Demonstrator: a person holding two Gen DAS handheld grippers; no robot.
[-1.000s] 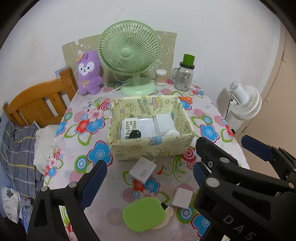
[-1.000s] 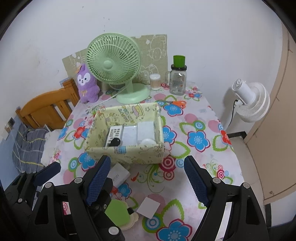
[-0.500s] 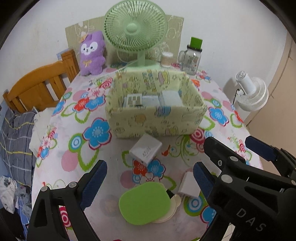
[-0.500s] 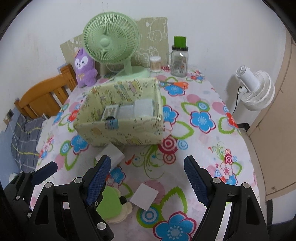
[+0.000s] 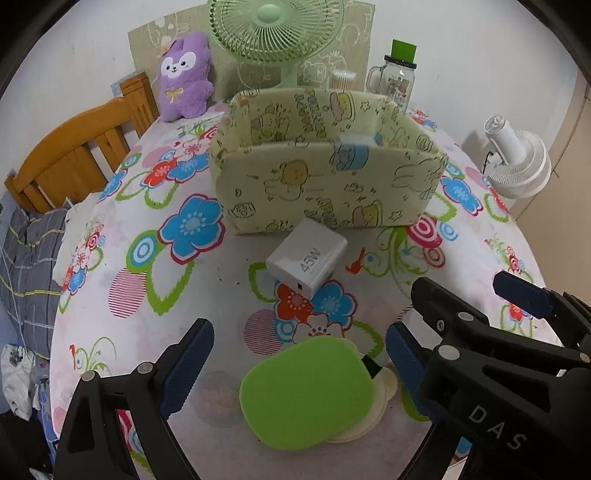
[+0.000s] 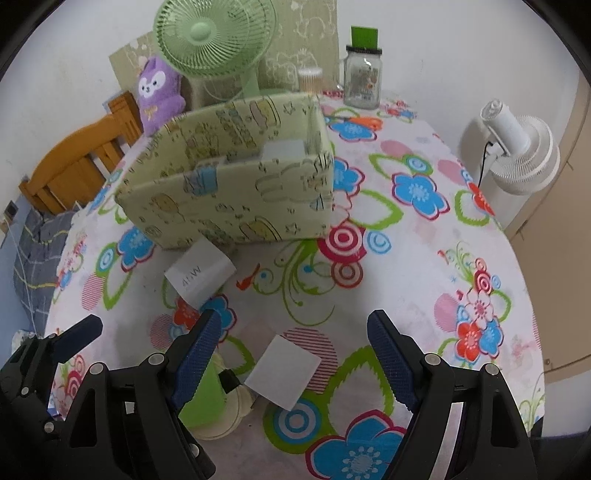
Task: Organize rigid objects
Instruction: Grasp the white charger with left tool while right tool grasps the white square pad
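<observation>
A pale yellow printed fabric basket (image 5: 332,192) (image 6: 236,206) stands mid-table with white items inside. A white 45W charger (image 5: 306,260) (image 6: 201,271) lies just in front of it. A green oval compact (image 5: 306,393) (image 6: 205,393) lies on a cream disc near the table's front. A small white square block (image 6: 282,371) lies to its right. My left gripper (image 5: 299,354) is open, its fingers either side of the green compact, just above it. My right gripper (image 6: 295,354) is open, low over the white block. Both are empty.
A green desk fan (image 5: 275,27), a purple plush (image 5: 184,85), a cotton swab jar (image 5: 341,79) and a glass jar with green lid (image 5: 397,81) stand at the table's back. A wooden chair (image 5: 70,158) is at left, a white floor fan (image 6: 517,147) at right.
Both grippers have come down and forward toward the table's front. The compact, charger and white block now look larger and closer. Both grippers stay open.
</observation>
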